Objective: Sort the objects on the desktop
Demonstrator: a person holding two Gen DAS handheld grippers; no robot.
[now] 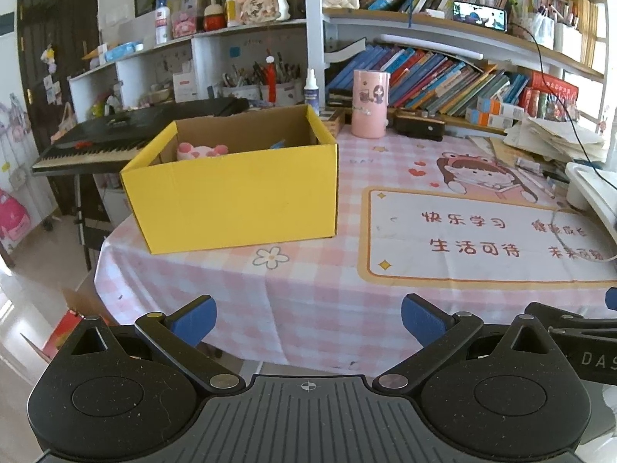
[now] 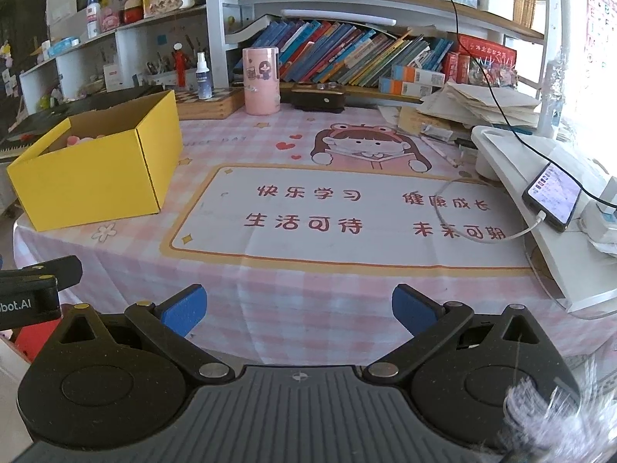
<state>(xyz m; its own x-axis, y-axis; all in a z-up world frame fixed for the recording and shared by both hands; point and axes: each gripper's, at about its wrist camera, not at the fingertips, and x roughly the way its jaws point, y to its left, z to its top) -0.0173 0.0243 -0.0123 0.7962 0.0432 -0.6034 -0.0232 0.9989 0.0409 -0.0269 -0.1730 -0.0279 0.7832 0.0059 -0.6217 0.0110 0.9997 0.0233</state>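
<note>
A yellow cardboard box [image 1: 235, 189] stands open on the left of the pink checked tablecloth [image 1: 308, 301]; a pink plush toy [image 1: 202, 150] and something blue [image 1: 278, 143] lie inside it. In the right wrist view the same box [image 2: 96, 173] is at the far left with the toy [image 2: 79, 140] barely showing. My left gripper [image 1: 308, 320] is open and empty, held over the table's near edge in front of the box. My right gripper [image 2: 299, 310] is also open and empty, over the near edge facing the printed mat [image 2: 347, 212].
A pink cylinder cup [image 1: 370, 103], a spray bottle [image 1: 311, 90] and a black case [image 1: 418, 125] stand at the back below bookshelves. A white stand [image 2: 540, 208] with a charging phone [image 2: 553, 196] and paper stacks [image 2: 482, 106] fill the right. A keyboard piano [image 1: 96, 142] sits left of the table.
</note>
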